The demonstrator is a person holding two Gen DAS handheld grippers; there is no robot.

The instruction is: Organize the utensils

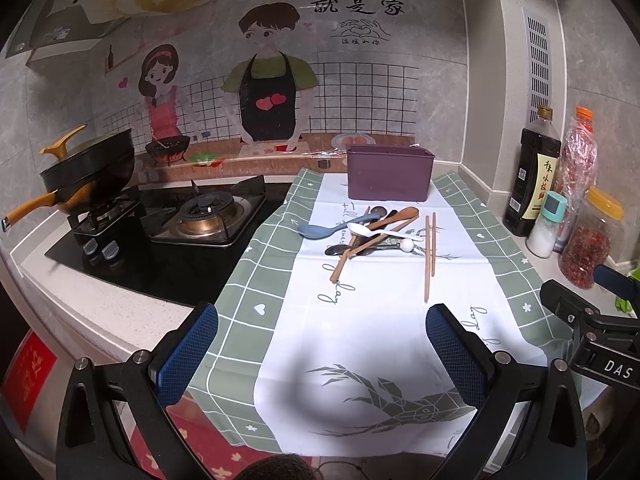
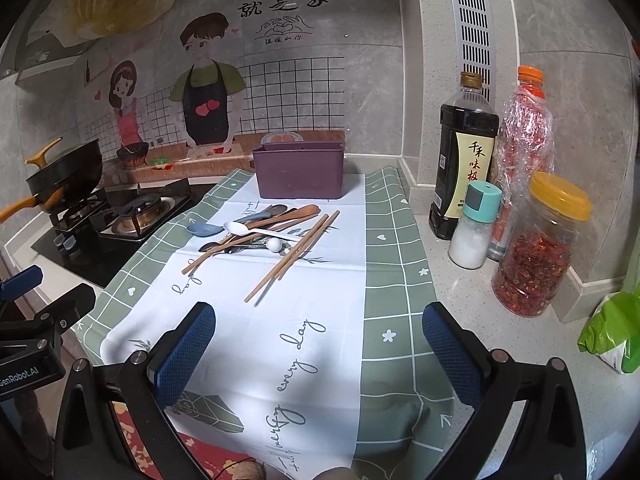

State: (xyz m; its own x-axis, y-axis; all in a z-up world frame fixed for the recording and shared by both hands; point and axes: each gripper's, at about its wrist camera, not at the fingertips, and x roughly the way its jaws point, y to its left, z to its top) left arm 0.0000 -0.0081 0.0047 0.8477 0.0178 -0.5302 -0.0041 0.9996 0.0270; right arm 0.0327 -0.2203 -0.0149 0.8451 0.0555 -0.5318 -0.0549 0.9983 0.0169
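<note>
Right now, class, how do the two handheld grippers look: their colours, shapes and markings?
Both grippers, left and right, have black frames with silver bolts and two fingers with blue, dimpled, rounded pads. The right's body reads "DAS" in white; the left's reads "GenRobot.AI".

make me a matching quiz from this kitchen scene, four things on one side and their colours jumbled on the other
Things:
1. utensil box
2. jar lid
3. wide spoon nearest the stove
4. shaker cap

Colours:
A. yellow
B. teal
C. purple
D. grey-blue

Pairs: 1-C, 2-A, 3-D, 4-B
</note>
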